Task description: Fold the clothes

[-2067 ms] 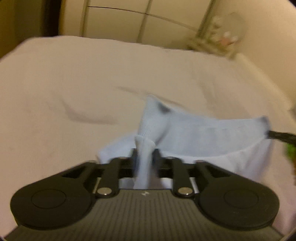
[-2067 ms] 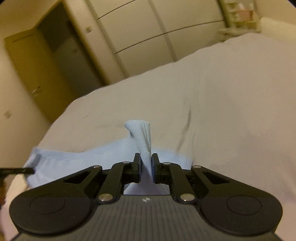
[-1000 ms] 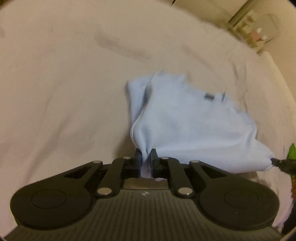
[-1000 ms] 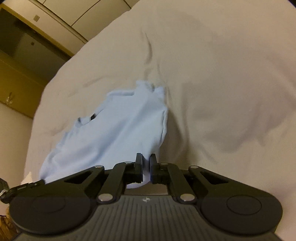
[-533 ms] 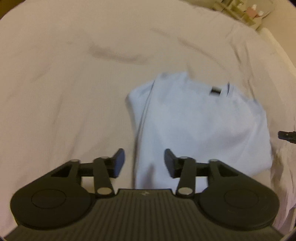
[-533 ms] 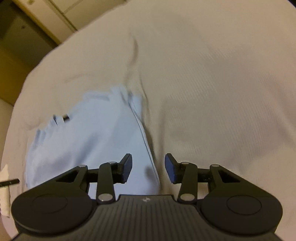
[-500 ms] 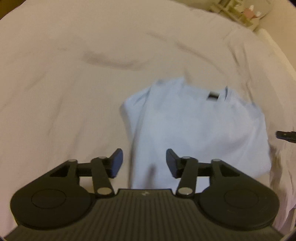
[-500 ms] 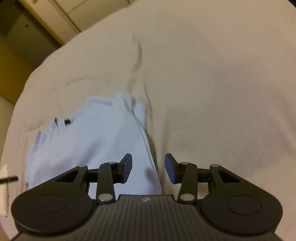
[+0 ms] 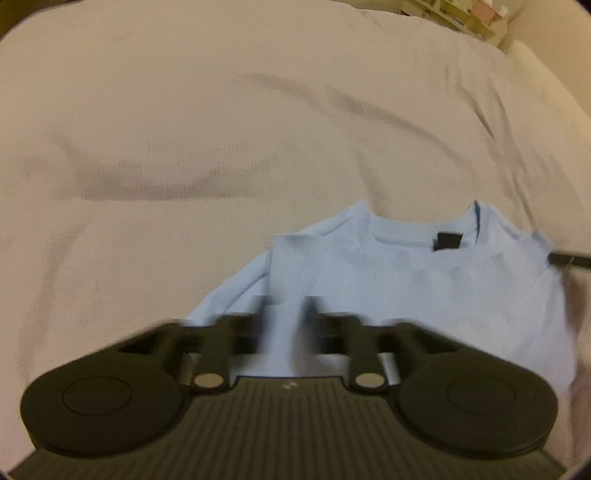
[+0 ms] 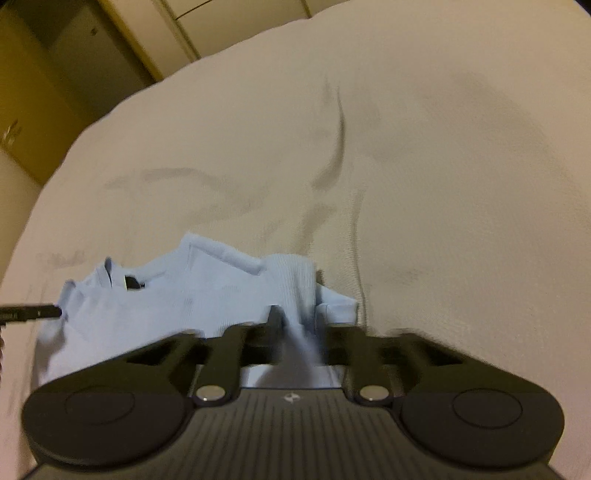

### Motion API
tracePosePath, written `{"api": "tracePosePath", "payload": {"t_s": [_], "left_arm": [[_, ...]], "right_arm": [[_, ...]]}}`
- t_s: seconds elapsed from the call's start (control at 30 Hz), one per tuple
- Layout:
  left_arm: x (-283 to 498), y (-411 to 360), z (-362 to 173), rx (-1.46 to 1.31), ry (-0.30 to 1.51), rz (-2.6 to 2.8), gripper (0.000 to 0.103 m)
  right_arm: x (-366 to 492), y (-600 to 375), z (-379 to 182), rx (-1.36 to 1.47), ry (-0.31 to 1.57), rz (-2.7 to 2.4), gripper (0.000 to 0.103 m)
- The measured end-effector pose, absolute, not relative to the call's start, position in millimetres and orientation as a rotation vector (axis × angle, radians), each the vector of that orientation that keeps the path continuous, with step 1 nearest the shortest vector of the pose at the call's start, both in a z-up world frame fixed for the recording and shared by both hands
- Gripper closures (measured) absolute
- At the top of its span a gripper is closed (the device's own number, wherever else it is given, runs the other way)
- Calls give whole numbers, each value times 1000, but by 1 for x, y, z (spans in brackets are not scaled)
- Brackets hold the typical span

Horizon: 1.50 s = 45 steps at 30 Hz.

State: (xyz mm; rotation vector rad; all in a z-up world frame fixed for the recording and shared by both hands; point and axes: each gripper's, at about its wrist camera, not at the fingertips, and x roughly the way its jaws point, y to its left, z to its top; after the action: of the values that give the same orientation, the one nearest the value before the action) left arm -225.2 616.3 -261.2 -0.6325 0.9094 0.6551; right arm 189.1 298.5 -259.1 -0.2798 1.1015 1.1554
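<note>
A light blue shirt lies folded on the white bed, collar and black label on its far side. My left gripper is blurred over the shirt's left part, jaws closing with blue fabric between them. In the right wrist view the shirt sits low and left on the bed. My right gripper is closing on the shirt's right edge, where a ridge of cloth stands up between the fingers. Each view catches the other gripper's dark tip at the shirt's far side.
The bed sheet carries shallow creases beyond the shirt. Pale wardrobe doors and a dark doorway stand past the bed's far edge. A small shelf with objects is at the top right in the left wrist view.
Both grippers let go of the shirt and opened as it dropped flat on the bed. Since then they have slid along its sides and closed on the fabric again.
</note>
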Motion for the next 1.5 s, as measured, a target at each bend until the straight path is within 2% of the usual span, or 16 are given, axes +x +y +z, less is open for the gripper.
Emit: {"api": "tracePosePath", "payload": {"t_s": [0.17,0.37,0.53,0.57,0.6,0.63,0.83,0.87,0.93,1.03,1.2,1.27,1.3,1.33,1.43,1.5], "left_arm": [[-249,619,-246,-647,760,703,95],[-242,625,-271,-607,782,753,93],[-236,625,-284,-629,863,807,84],[-240,623,-276,-625,855,838,80],[-244,621,-267,-621,846,868,77],[-248,619,-258,-617,837,898,74],[-285,577,-212,-697,740,875,77],[-289,560,-210,-702,741,831,83],[-293,528,-212,-667,801,779,91],[-300,498,-231,-694,873,740,91],[-305,511,-275,-689,1016,896,91],[-302,525,-279,-679,1068,957,90],[-299,525,-270,-661,1070,970,90],[-297,524,-261,-642,1072,983,90],[-291,509,-232,-593,1096,1026,86],[-287,490,-219,-616,1117,1033,86]], "right_arm": [[188,299,-242,-184,989,1227,94],[192,318,-254,-188,961,1175,94],[191,341,-292,-268,1069,1077,92],[192,340,-289,-262,1070,1052,86],[192,335,-281,-234,1058,1025,57],[193,331,-274,-207,1047,998,45],[179,282,-230,-55,1003,940,48],[169,273,-227,-67,997,958,48],[143,257,-228,-106,1019,1003,54],[113,232,-234,-163,1079,1059,66],[101,208,-280,-381,1109,960,71],[115,205,-289,-383,1112,894,68],[124,205,-292,-371,1127,862,62],[132,206,-292,-356,1138,838,62],[131,206,-264,-336,1101,840,61],[123,200,-248,-340,1111,838,56]]}}
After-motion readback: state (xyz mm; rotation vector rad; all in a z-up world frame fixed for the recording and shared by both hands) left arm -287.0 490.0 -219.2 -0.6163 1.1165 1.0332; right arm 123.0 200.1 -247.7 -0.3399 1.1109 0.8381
